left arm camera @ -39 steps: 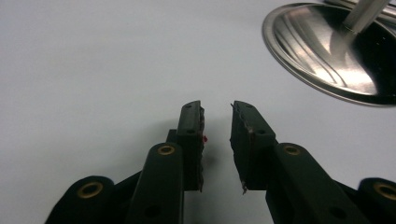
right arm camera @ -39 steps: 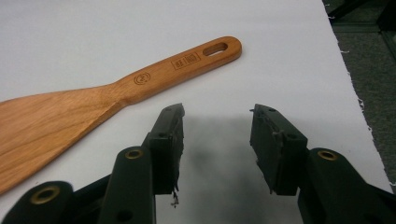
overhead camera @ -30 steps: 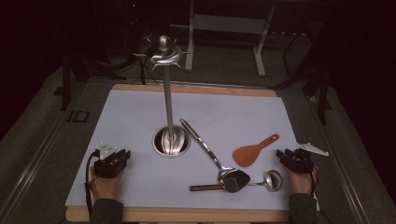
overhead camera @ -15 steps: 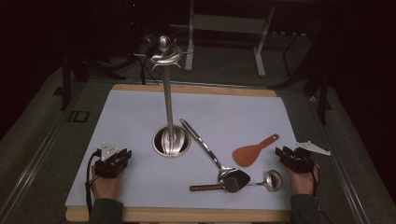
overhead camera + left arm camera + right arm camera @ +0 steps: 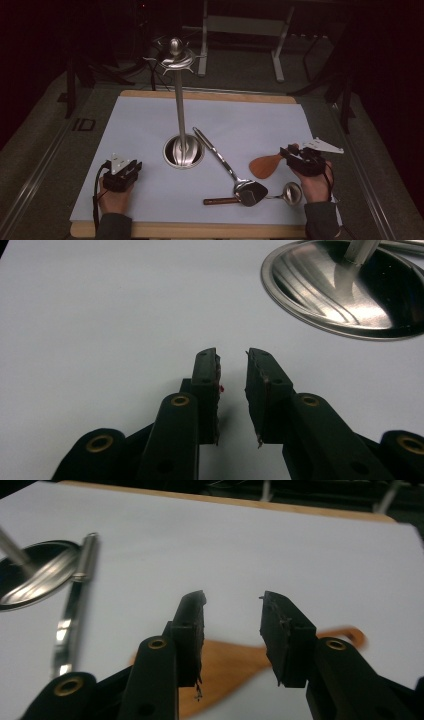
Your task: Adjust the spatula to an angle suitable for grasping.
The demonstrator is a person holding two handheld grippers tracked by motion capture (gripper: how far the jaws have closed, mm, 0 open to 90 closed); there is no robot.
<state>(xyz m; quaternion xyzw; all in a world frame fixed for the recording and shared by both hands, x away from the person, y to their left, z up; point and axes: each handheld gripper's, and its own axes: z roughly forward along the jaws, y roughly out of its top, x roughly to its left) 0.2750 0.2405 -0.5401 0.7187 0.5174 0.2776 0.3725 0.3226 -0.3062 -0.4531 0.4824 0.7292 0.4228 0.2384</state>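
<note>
A tall steel utensil stand point(image 5: 179, 105) with hooks on top rises from its round base point(image 5: 183, 151) at mid-table. A wooden spatula point(image 5: 264, 165) lies to its right. My right gripper point(image 5: 287, 152) hovers over the spatula's handle end; its jaws have just been closing but stand open with nothing between them. In the right gripper view the wooden spatula point(image 5: 235, 661) lies on the mat below my right gripper point(image 5: 232, 596). My left gripper point(image 5: 133, 166) rests at the front left, open and empty. The left gripper view shows my left gripper point(image 5: 232, 352) short of the stand base point(image 5: 345, 295).
A steel turner point(image 5: 225, 165) lies slanting from the base toward the front. A wooden-handled utensil point(image 5: 220, 201) and a small steel ladle point(image 5: 291, 192) lie near the front edge. A pale mat point(image 5: 150, 125) covers the wooden table. Dark frames stand behind.
My right gripper has risen and moved left, over the wooden spatula's handle, and its jaws have narrowed. The left gripper and the utensils have stayed put.
</note>
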